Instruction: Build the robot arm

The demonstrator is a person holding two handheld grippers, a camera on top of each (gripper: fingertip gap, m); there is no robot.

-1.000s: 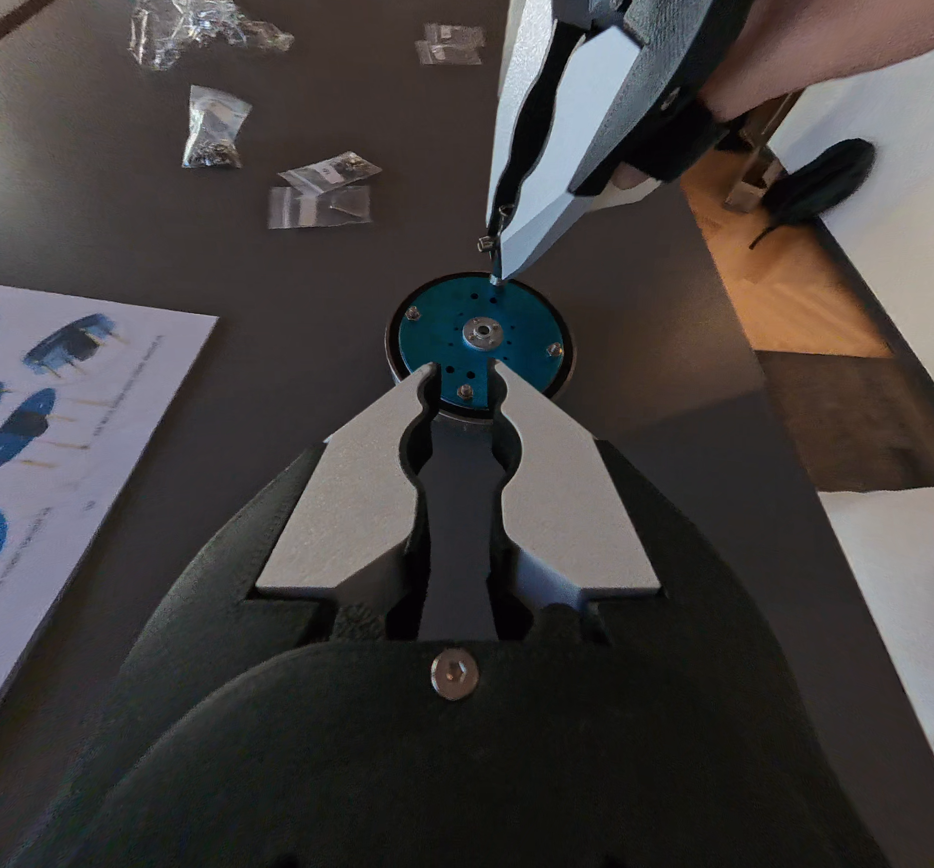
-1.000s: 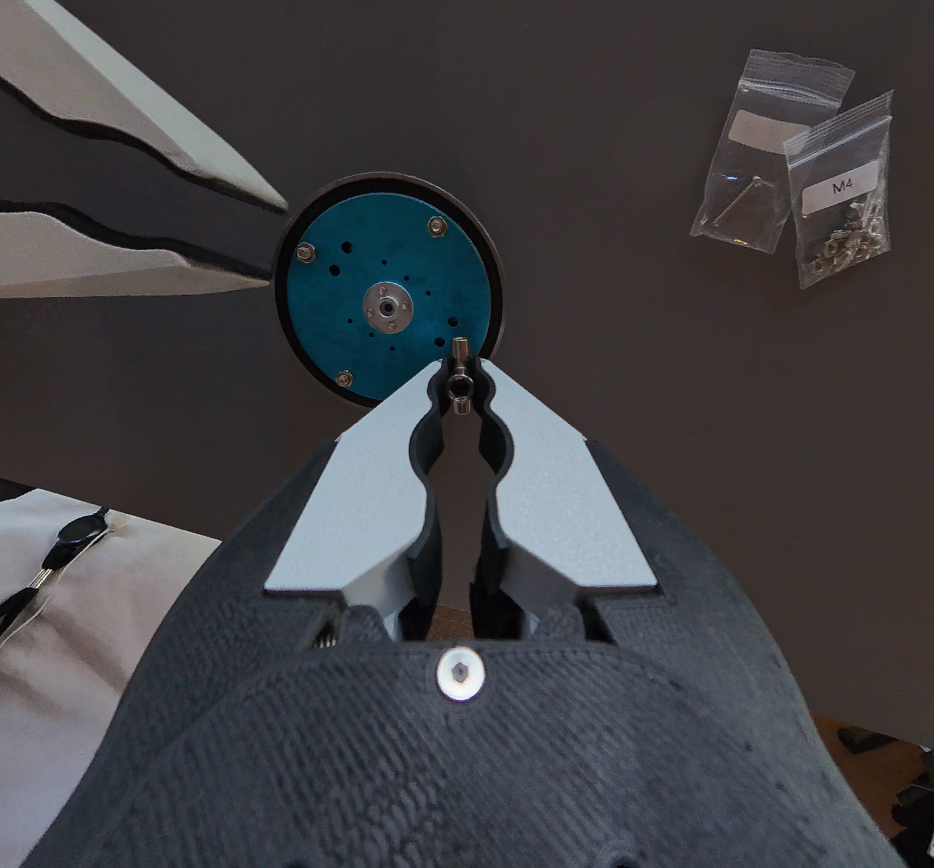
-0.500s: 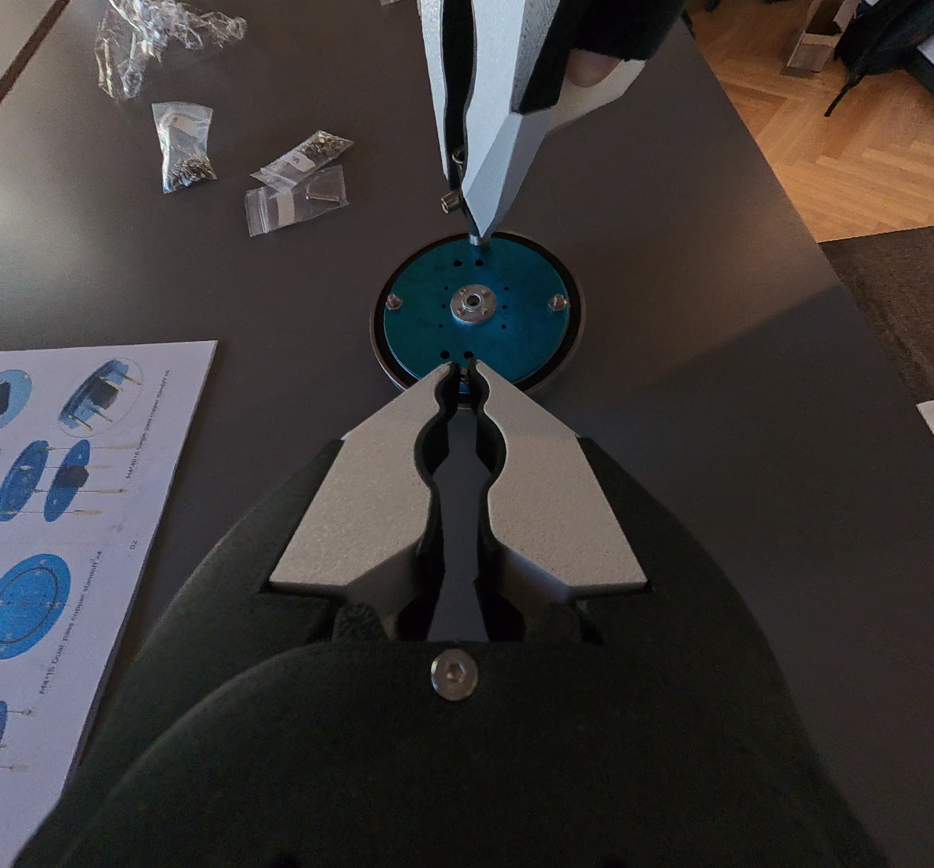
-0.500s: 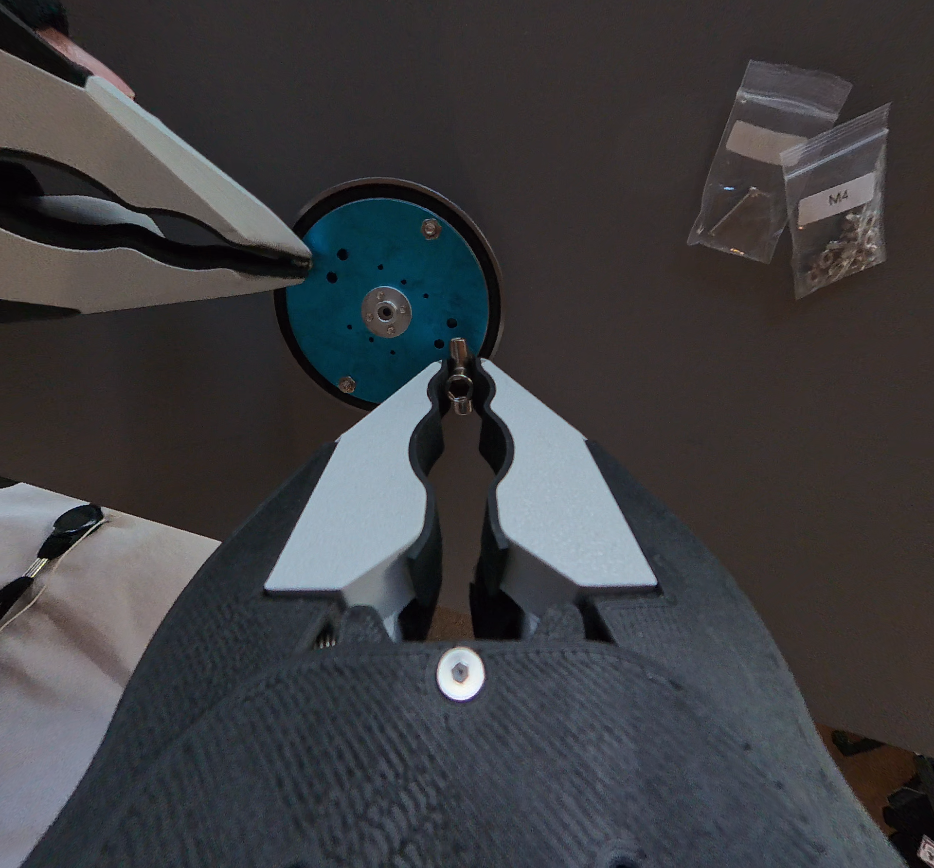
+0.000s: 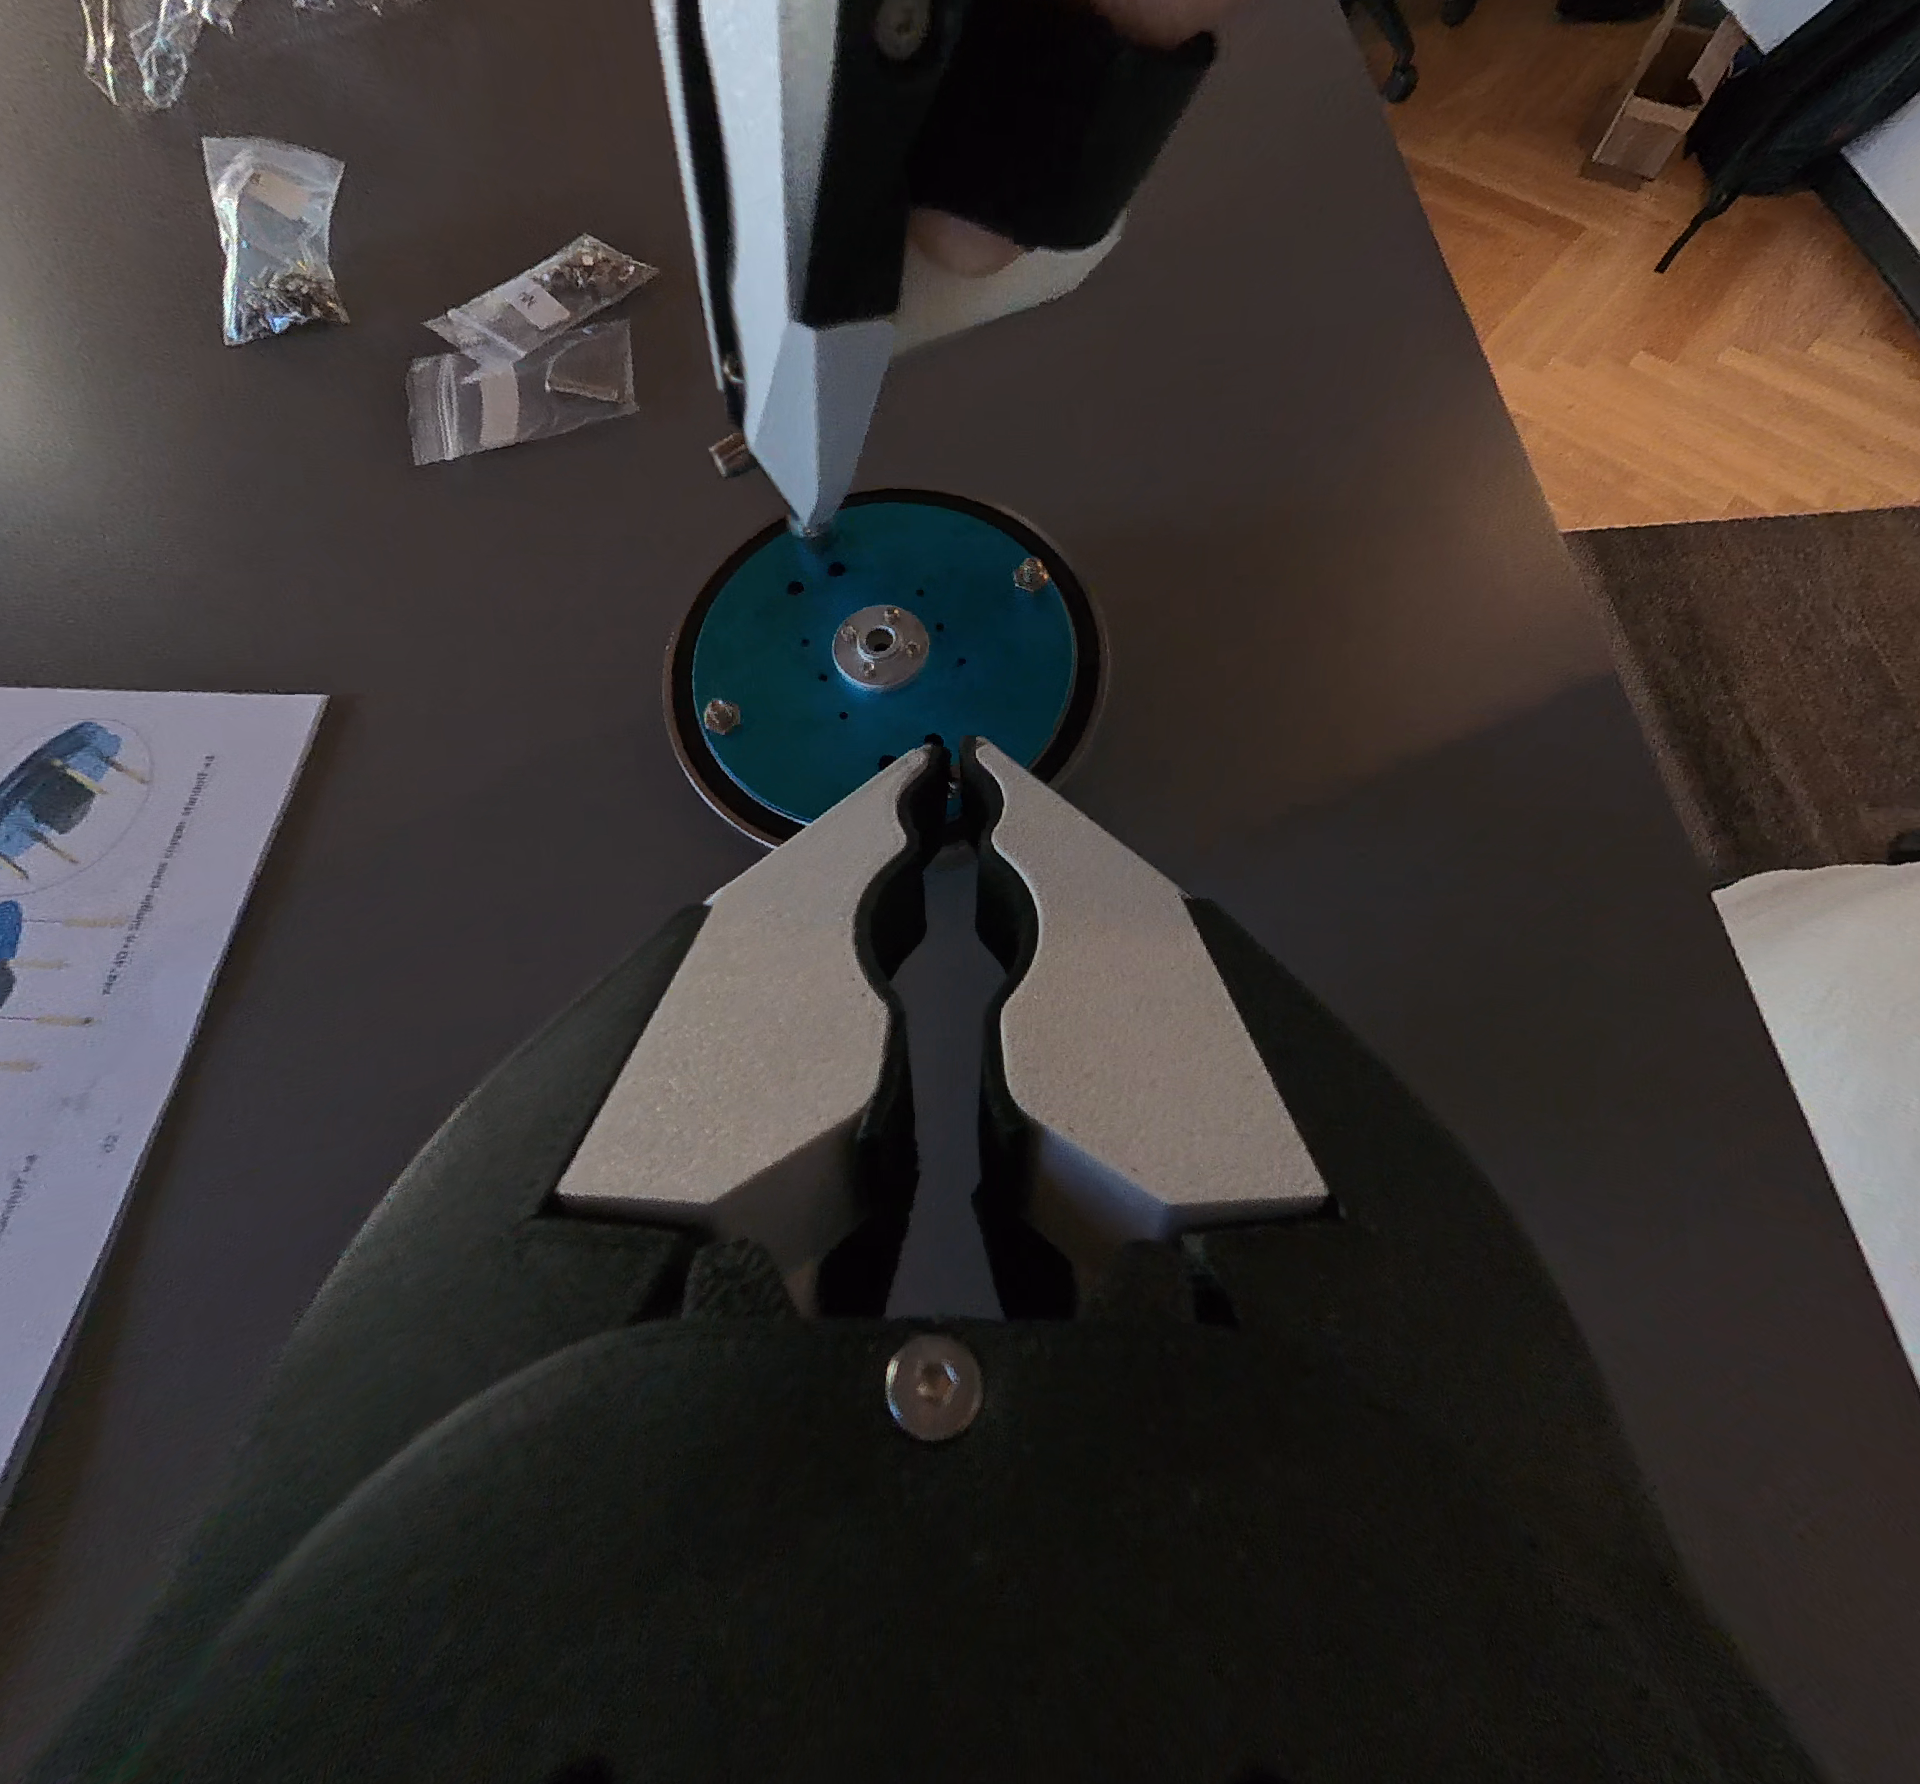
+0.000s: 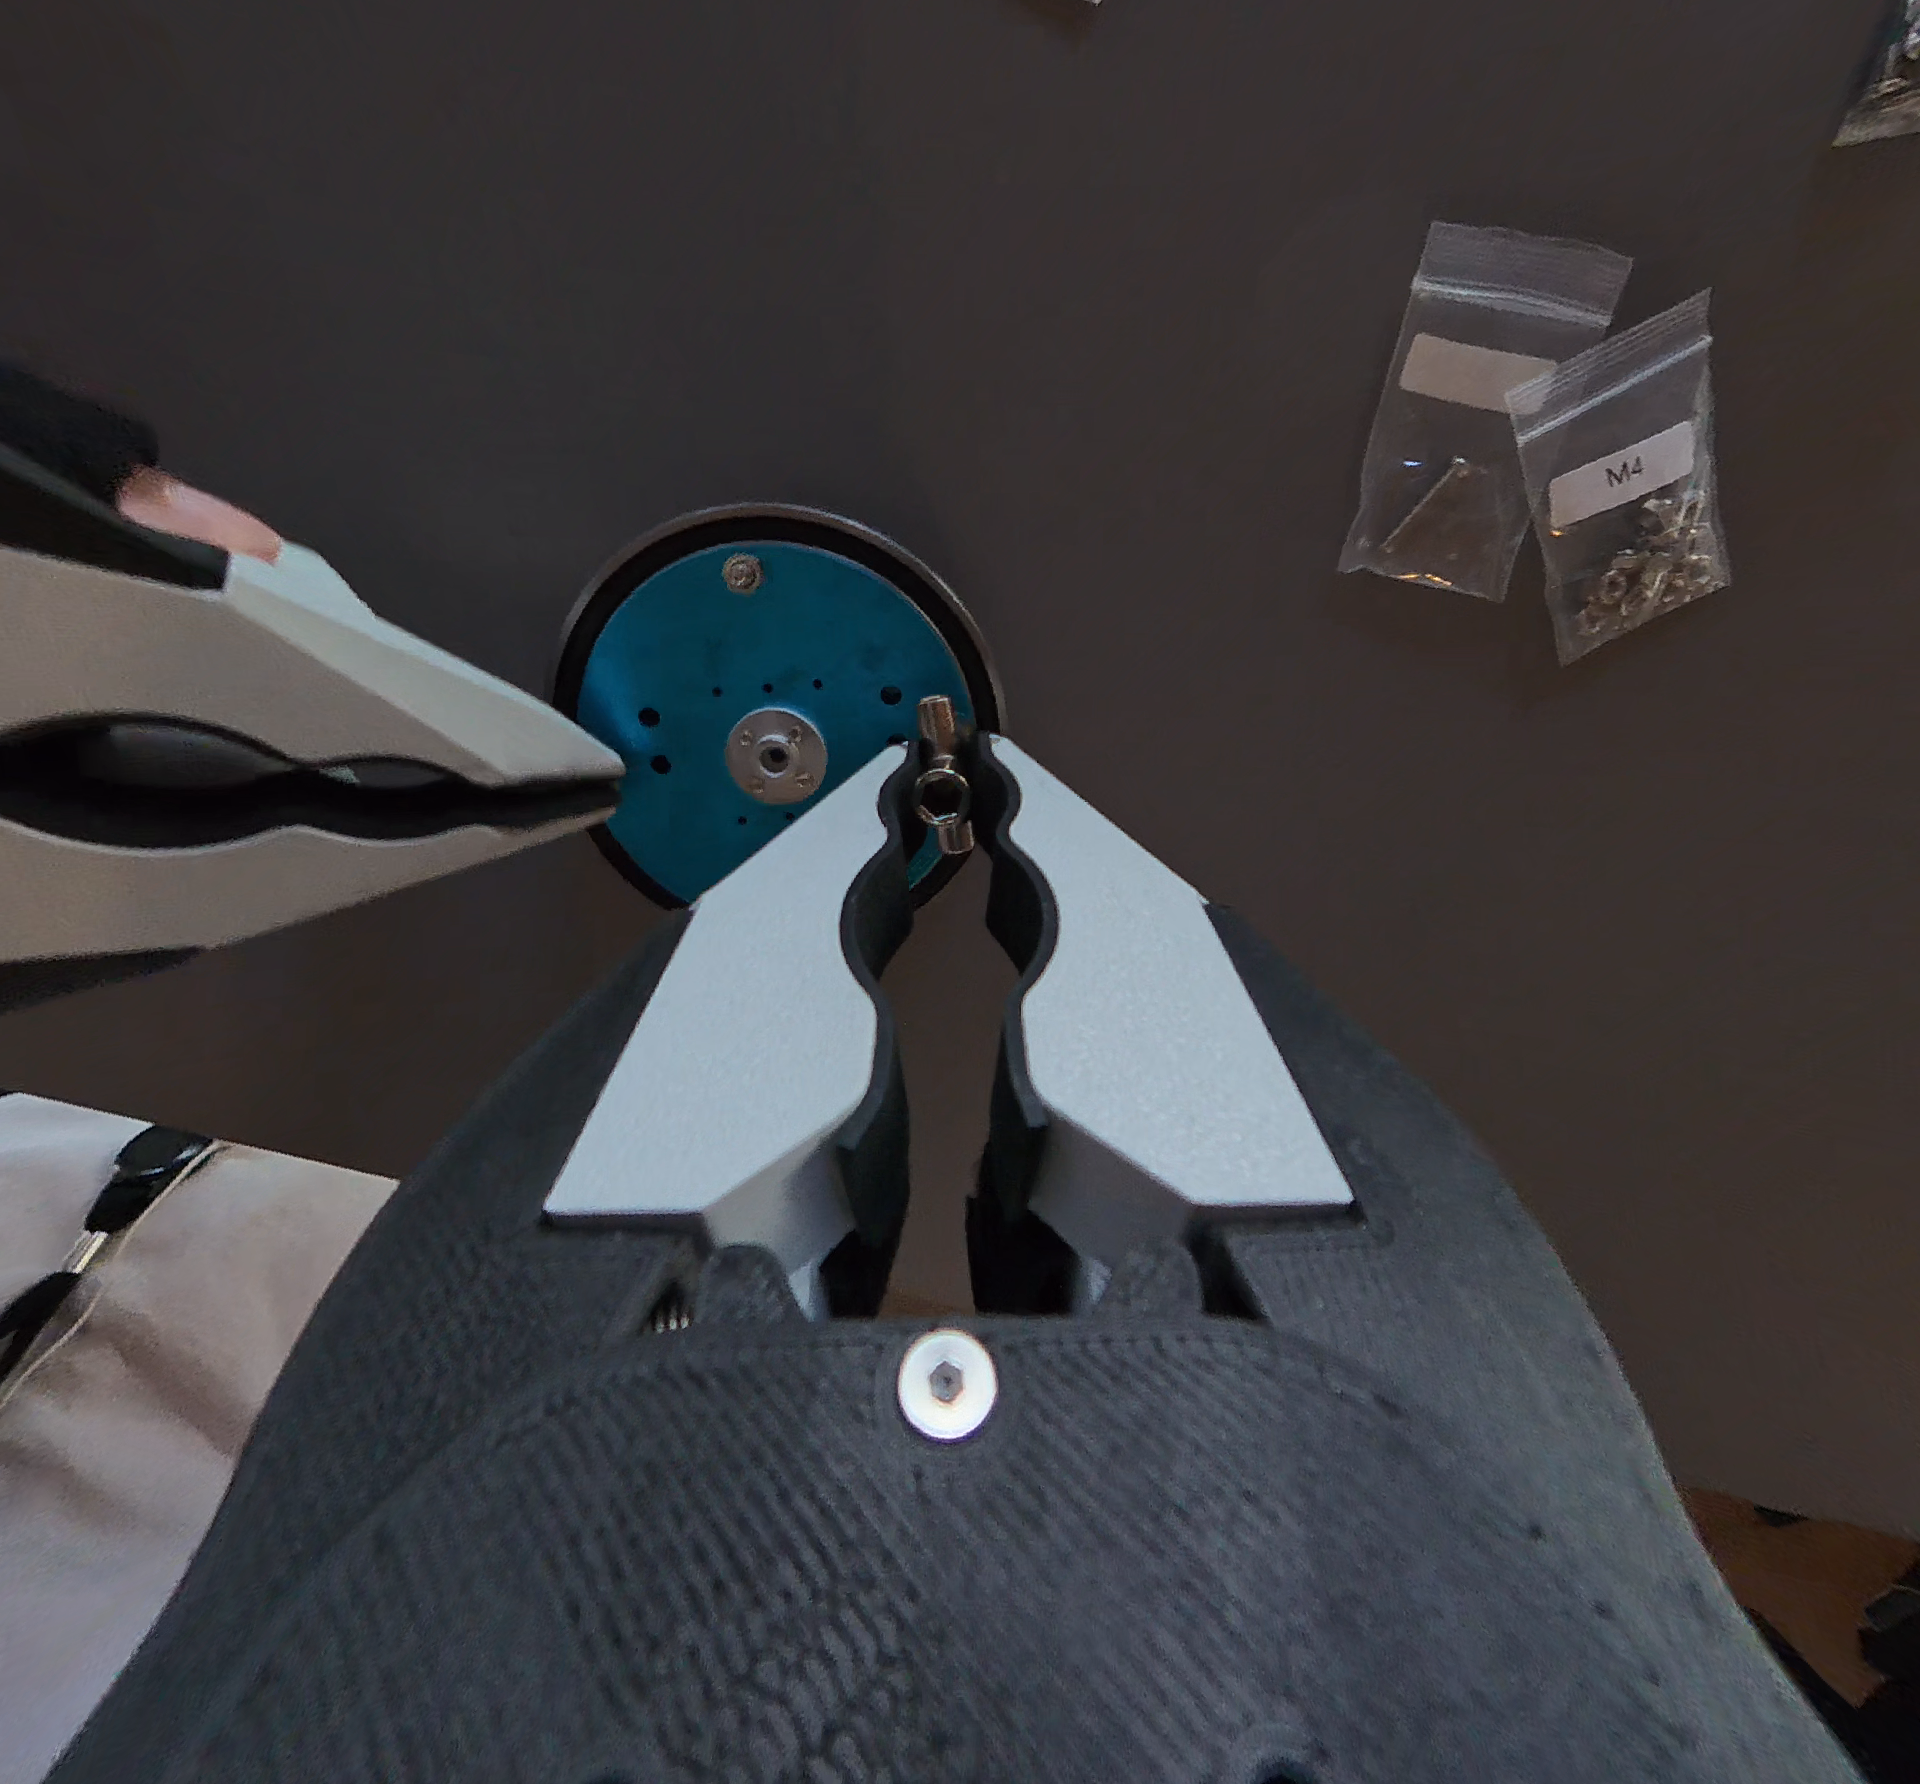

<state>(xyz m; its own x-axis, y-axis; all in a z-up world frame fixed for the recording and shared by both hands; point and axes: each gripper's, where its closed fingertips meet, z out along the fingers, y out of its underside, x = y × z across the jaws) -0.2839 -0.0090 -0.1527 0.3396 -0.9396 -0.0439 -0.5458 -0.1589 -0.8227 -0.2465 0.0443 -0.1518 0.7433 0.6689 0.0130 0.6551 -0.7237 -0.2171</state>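
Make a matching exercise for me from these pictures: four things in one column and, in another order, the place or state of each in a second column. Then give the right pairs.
Things
1. small metal tool
2. printed sheet
3. two plastic bags
4. left gripper

Places or states
A. tips close together at the near edge of the blue disc
B. flat on the dark table, to the left in the left wrist view
C. pinched in the right gripper
D. overlapping on the table, with small metal parts inside

Pairs: 1-C, 2-B, 3-D, 4-A
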